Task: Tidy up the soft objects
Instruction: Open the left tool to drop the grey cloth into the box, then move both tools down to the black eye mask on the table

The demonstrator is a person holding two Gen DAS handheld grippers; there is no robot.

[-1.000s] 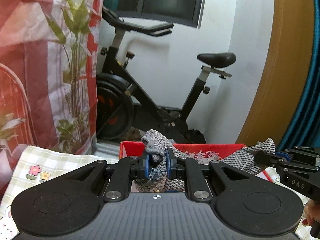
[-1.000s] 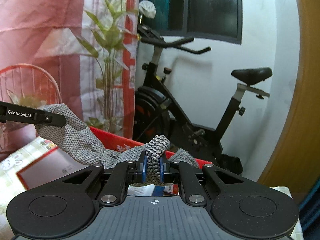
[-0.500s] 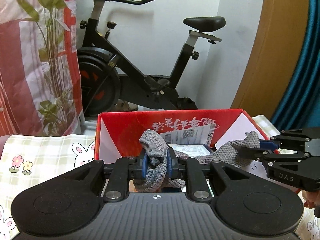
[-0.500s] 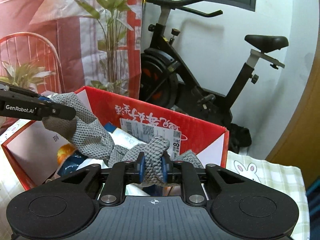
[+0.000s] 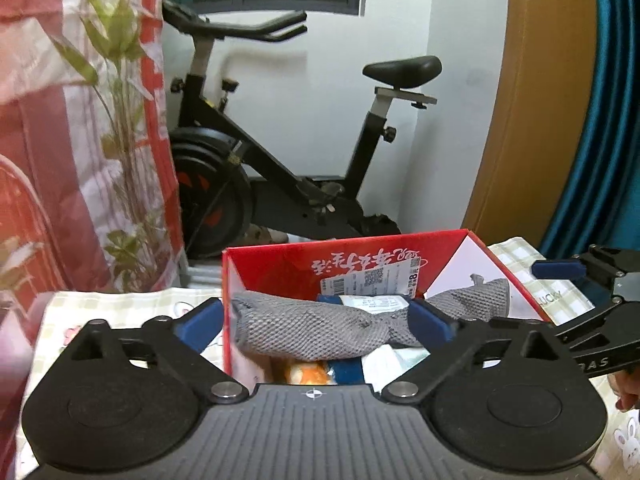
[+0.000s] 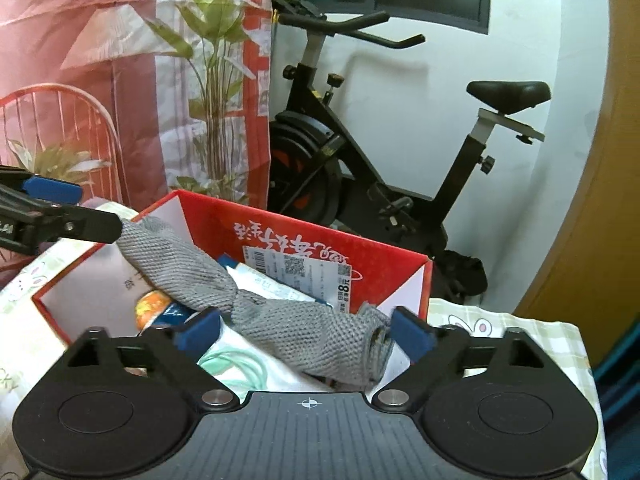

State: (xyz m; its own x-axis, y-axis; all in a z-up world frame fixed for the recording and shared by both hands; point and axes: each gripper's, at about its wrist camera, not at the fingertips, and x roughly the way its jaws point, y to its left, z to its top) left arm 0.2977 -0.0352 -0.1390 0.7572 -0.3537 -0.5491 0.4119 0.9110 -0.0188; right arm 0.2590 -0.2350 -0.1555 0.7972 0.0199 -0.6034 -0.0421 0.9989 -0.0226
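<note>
A grey knitted cloth (image 5: 320, 326) lies stretched across the top of the red cardboard box (image 5: 280, 264), resting on the items inside. My left gripper (image 5: 316, 320) is open, its blue pads wide apart on either side of the cloth's left end. My right gripper (image 6: 306, 330) is open too, with the cloth's right end (image 6: 320, 340) lying loose between its pads. The box (image 6: 208, 220) also shows in the right wrist view. Each gripper appears at the edge of the other's view.
The box holds paper packets (image 6: 276, 286), an orange item (image 5: 308, 372) and a blue item. It stands on a checked tablecloth with rabbits (image 6: 520, 332). Behind are an exercise bike (image 5: 280, 168), a red-and-white curtain (image 5: 60, 140) and a wooden door frame (image 5: 532, 120).
Both grippers have opened and let go of the grey cloth, which now lies across the box. Both views have tilted up a little since half a second ago.
</note>
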